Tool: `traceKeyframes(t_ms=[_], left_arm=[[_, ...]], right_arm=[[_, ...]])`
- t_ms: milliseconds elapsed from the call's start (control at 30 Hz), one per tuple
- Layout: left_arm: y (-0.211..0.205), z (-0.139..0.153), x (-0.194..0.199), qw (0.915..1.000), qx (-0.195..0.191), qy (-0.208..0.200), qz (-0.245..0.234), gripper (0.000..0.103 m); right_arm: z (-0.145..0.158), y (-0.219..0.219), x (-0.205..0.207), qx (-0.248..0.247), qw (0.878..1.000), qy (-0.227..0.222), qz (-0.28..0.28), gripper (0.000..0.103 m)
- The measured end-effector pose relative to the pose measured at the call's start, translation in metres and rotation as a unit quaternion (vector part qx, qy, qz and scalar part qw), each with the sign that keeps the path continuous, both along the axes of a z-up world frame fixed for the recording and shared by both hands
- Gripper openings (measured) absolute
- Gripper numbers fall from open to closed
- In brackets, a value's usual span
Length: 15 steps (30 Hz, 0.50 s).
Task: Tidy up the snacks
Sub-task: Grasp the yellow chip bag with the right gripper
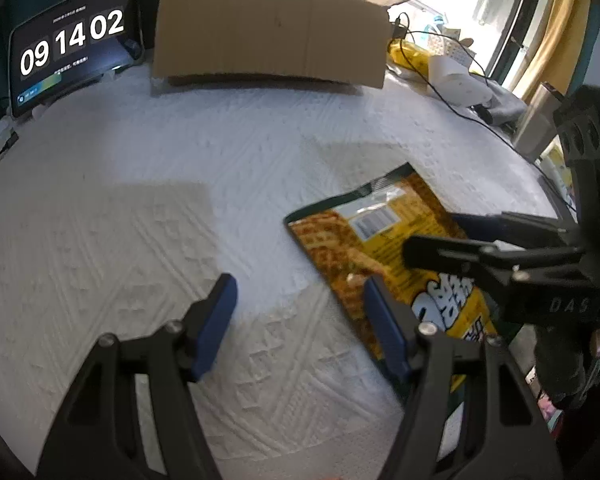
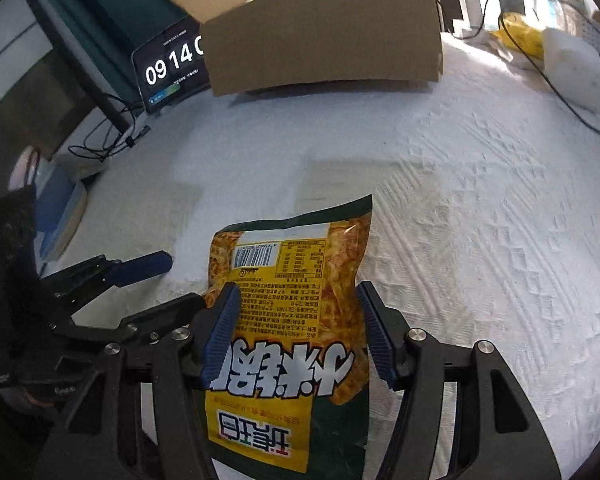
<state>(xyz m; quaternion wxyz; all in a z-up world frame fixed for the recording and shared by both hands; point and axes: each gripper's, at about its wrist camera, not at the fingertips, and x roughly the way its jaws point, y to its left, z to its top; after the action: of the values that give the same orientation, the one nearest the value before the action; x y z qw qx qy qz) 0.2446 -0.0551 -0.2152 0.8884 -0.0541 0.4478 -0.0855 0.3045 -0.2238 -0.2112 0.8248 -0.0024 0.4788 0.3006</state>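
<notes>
A yellow and green snack bag [image 2: 288, 300] lies flat on the white textured cloth, its barcode side up. It also shows in the left wrist view [image 1: 380, 248]. My right gripper [image 2: 296, 332] is open with its jaws on either side of the bag, just above it. My left gripper [image 1: 300, 316] is open and empty to the left of the bag, its right finger [image 1: 384, 328] at the bag's edge. An open cardboard box [image 1: 272, 44] stands at the back of the table and also shows in the right wrist view [image 2: 324, 28].
A tablet with a clock [image 1: 76, 44] leans at the back left. Cables [image 1: 440, 80], a yellow packet [image 1: 408, 54] and a white device [image 1: 460, 84] lie at the back right. A metal canister [image 1: 536, 120] stands by the right edge.
</notes>
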Motion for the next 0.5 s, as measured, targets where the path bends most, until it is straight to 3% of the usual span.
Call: traceKeyframes(t_ms=[167,500], left_arm=[[-0.002,0.0,-0.001,0.9999,0.005,-0.008,-0.003,0.067],[0.007,0.003,-0.005,0.9999,-0.015,-0.007,-0.002,0.067]], right_arm=[[-0.002,0.018,-0.003,-0.027,0.999,-0.018,-0.004,0.055],[0.003,0.032,-0.012,-0.032,0.998,-0.046,-0.004,0.022]])
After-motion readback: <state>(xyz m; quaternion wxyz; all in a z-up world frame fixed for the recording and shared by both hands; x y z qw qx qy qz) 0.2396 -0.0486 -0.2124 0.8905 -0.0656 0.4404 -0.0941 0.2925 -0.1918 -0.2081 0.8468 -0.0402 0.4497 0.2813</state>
